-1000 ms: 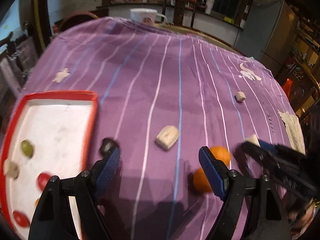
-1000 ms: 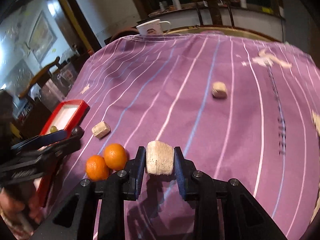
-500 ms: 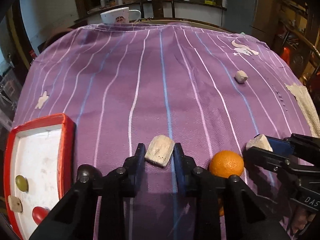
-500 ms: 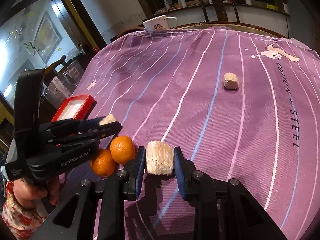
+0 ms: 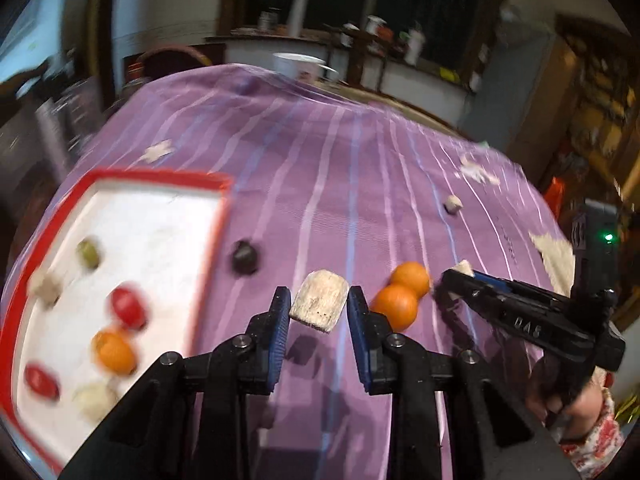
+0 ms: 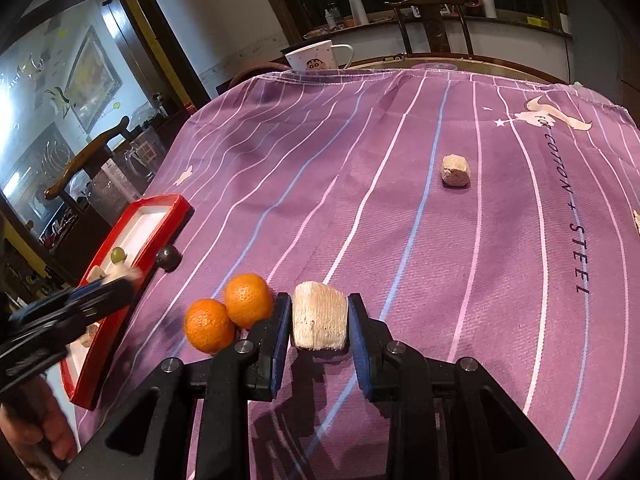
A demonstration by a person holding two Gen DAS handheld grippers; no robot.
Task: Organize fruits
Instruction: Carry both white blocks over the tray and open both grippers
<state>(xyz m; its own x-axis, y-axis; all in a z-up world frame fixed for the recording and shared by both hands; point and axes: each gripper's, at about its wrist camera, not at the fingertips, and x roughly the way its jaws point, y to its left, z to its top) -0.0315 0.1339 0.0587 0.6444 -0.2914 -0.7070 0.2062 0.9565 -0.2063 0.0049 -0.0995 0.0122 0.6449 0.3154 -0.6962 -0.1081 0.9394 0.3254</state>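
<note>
My left gripper [image 5: 319,312] is shut on a pale beige chunk [image 5: 319,301] and holds it above the purple cloth, beside the red-rimmed white tray [image 5: 160,178]. My right gripper [image 6: 319,318] is shut on a second pale fibrous chunk [image 6: 319,317]. Two oranges [image 6: 228,312] lie touching on the cloth just left of it; they also show in the left wrist view [image 5: 400,292]. The tray holds a green fruit [image 5: 89,253], red fruits [image 5: 127,307], an orange [image 5: 113,351] and pale pieces. A dark round fruit [image 5: 244,256] lies just outside the tray's right rim.
Another beige chunk [image 6: 455,171] lies far right on the striped cloth [image 6: 360,184]. A white mug [image 6: 316,56] stands at the table's far edge. A pale scrap [image 5: 556,252] lies at the right edge. Chairs and a counter stand beyond.
My left gripper closed on the beige chunk, lifted it and swung left toward the tray. My right gripper kept its chunk and stayed near the oranges.
</note>
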